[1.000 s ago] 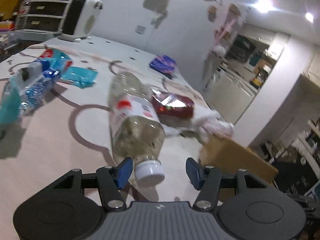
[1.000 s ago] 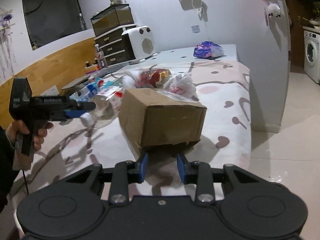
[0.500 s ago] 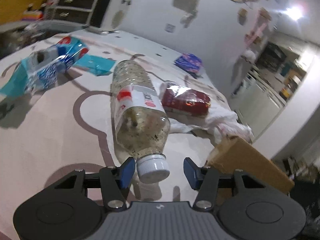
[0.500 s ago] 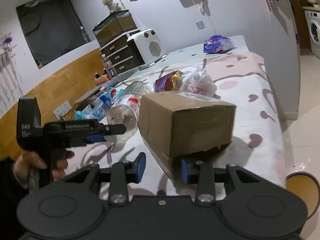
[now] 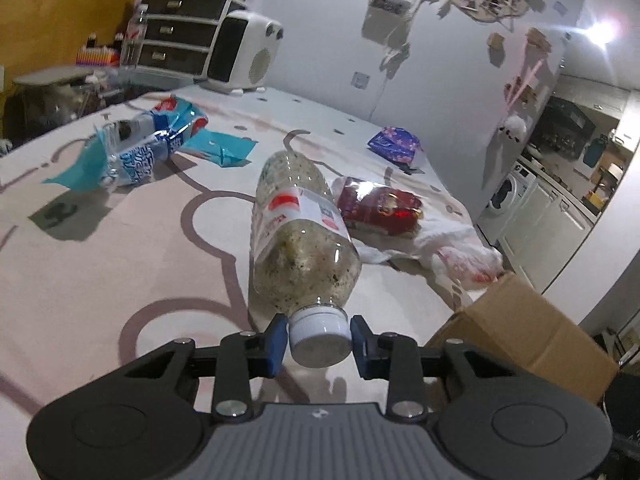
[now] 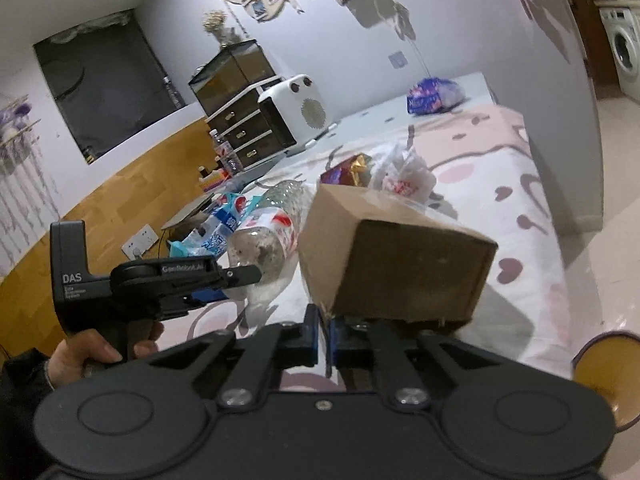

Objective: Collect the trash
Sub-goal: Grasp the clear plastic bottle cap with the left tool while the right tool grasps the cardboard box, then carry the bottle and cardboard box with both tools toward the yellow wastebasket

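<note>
Your left gripper point(image 5: 319, 340) was closing around the white cap point(image 5: 320, 334) of the plastic bottle point(image 5: 298, 236), its blue pads touching the cap on both sides. The bottle lay on its side on the pink patterned table cover point(image 5: 120, 264), cap toward you, beside a red wrapper point(image 5: 378, 210) and a crumpled white bag point(image 5: 456, 248). Your right gripper point(image 6: 322, 334) was pinched together on the lower edge of the cardboard box point(image 6: 394, 256), which sat tilted near the table edge. A blue wrapper point(image 5: 148, 148) lay well apart, farther left.
</note>
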The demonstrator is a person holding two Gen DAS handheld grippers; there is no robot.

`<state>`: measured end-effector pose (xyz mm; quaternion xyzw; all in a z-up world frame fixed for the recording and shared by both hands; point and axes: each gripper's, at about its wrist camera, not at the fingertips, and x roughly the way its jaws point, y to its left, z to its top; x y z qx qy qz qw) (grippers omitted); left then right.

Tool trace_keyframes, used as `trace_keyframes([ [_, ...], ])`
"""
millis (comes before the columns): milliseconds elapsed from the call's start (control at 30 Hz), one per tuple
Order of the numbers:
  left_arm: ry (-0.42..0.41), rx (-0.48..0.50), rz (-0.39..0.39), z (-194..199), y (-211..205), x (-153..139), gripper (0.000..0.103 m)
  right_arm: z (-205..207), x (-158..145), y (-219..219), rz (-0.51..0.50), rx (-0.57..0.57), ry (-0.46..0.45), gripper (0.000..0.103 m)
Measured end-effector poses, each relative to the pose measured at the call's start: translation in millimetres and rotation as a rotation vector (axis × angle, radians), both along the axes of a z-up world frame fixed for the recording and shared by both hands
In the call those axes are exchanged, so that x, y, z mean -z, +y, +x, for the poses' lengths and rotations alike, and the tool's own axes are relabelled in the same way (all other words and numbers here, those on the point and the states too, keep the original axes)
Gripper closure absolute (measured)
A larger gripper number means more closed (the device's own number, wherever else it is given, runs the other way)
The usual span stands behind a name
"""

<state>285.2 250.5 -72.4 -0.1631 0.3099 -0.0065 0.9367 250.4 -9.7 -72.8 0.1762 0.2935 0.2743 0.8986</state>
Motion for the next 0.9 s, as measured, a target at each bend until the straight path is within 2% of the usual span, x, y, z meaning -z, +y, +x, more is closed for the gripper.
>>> trace_keyframes([
  [133,-0.039,-0.005,0.012,-36,-5,-2,0.068,-17,-5,-7,-0.024,-0.008,-0.023,0.099],
  [267,-0.086,0.001,0.081,-74,-21,-2,0.068,-39,-10,-12,-0.056,-0.032,-0.065,0.100],
  [533,-0.094,0.024,0.075,-133,-45,7,0.068,-75,-13,-22,-0.096,-0.045,-0.112,0.100],
  [767,-0.108,-0.010,0.114,-171,-72,18,0.068,-109,1,-37,-0.093,-0.055,-0.111,0.100],
  [833,-0.114,-0.029,0.134,-176,-79,22,0.068,-114,6,-40,-0.081,-0.050,-0.090,0.100],
  [900,-0.112,-0.050,0.123,-178,-83,26,0.066,-115,10,-42,-0.067,-0.043,-0.071,0.100],
])
